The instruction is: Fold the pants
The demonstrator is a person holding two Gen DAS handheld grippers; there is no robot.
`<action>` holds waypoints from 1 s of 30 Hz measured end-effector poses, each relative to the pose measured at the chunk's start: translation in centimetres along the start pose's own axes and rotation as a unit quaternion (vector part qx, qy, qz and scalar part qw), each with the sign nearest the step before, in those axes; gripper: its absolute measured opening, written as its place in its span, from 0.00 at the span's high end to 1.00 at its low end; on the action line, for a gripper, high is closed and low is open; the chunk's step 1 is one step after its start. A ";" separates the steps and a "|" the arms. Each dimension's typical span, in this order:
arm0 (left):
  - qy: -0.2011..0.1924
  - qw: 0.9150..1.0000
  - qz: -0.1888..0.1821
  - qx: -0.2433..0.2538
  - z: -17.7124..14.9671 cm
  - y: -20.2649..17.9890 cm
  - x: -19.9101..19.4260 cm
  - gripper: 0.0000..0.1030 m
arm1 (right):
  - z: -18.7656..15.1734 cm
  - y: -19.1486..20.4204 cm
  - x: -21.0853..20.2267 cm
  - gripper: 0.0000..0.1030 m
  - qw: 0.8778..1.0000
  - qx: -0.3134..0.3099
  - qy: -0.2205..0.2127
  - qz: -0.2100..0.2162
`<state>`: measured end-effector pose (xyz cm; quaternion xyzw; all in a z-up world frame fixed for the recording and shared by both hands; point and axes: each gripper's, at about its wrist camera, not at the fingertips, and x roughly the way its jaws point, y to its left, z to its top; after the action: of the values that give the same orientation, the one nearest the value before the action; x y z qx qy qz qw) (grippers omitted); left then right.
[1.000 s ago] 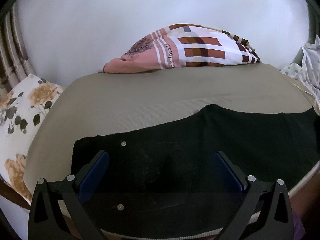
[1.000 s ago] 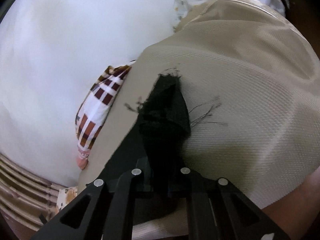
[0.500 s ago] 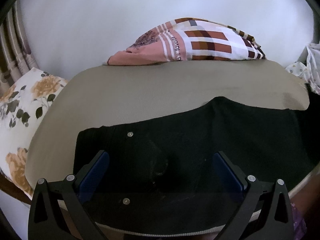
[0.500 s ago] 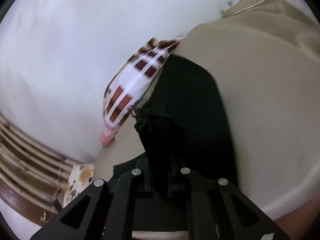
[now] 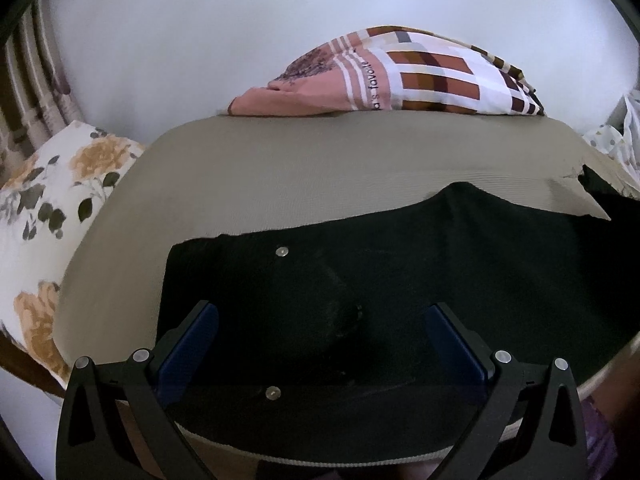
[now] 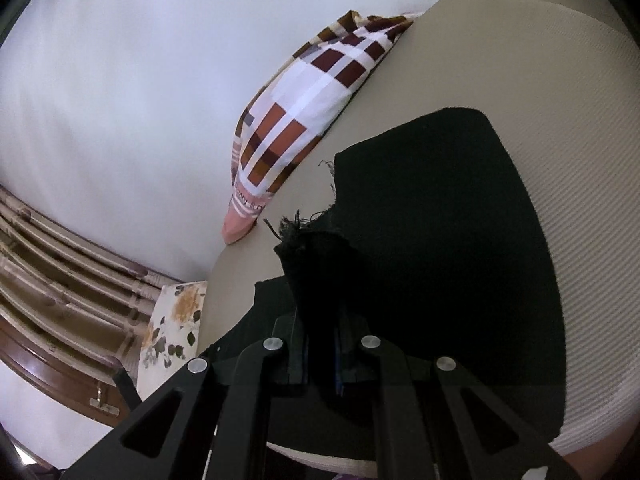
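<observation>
Black pants (image 5: 400, 280) lie spread along the near edge of the beige mattress (image 5: 280, 168), waistband end toward its left edge; two metal studs show on the cloth, one near the far hem of the waist, one near the mattress's front edge. In the right wrist view the pants (image 6: 440, 220) are partly doubled: a leg is lifted and carried over the flat part.

Left gripper (image 5: 322, 344): jaws stand wide apart, blue pads showing, poised over the waist area of the pants with nothing between them. Whether the fingertips touch the cloth cannot be told.

Right gripper (image 6: 322, 356): jaws pinched nearly together on a bunched, frayed hem of the pants; loose threads stick out past the fingers. The held cloth rises clear of the mattress (image 6: 560, 100).

Containers: none seen.

Writing: the checked pillow (image 5: 400, 80) at the far edge of the mattress, against the white wall (image 5: 280, 20), carries a line of small print on a pink-and-white stripe; "favorite" is readable, the letters before it are not. The same pillow (image 6: 292, 120) in the right view shows print at its pink end, too small to read.

A floral pillow (image 5: 52, 200) sits off the mattress's left edge, beside a curtain (image 5: 28, 92). A spotted white cloth (image 5: 616, 140) lies at the far right corner.
</observation>
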<state>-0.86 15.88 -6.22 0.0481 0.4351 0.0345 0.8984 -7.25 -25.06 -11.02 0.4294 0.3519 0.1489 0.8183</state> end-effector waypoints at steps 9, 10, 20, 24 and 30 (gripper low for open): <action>0.017 1.000 -0.003 -0.012 -0.4 0.7 0.4 0.00 | -1.6 1.6 2.5 0.91 0.999 -0.010 0.035 0.010; 0.018 1.000 -0.003 -0.011 -0.5 0.7 0.4 0.00 | -1.9 1.9 2.9 0.91 0.999 -0.014 0.042 0.010; 0.025 1.000 -0.007 -0.005 -0.9 0.6 0.6 0.00 | -4.7 3.2 6.3 0.91 0.995 -0.023 0.090 0.022; 0.030 1.000 -0.008 -0.005 -0.9 0.7 0.8 0.00 | -6.1 4.4 8.1 0.91 0.992 -0.032 0.114 0.032; 0.035 0.999 -0.009 -0.007 -1.0 0.9 1.1 0.00 | -8.0 5.9 10.7 0.91 0.987 -0.048 0.146 0.047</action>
<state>-0.98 16.99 -7.62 0.0366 0.4665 0.0311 0.8832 -4.91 -10.97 -14.14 0.3796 0.4395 0.2649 0.7698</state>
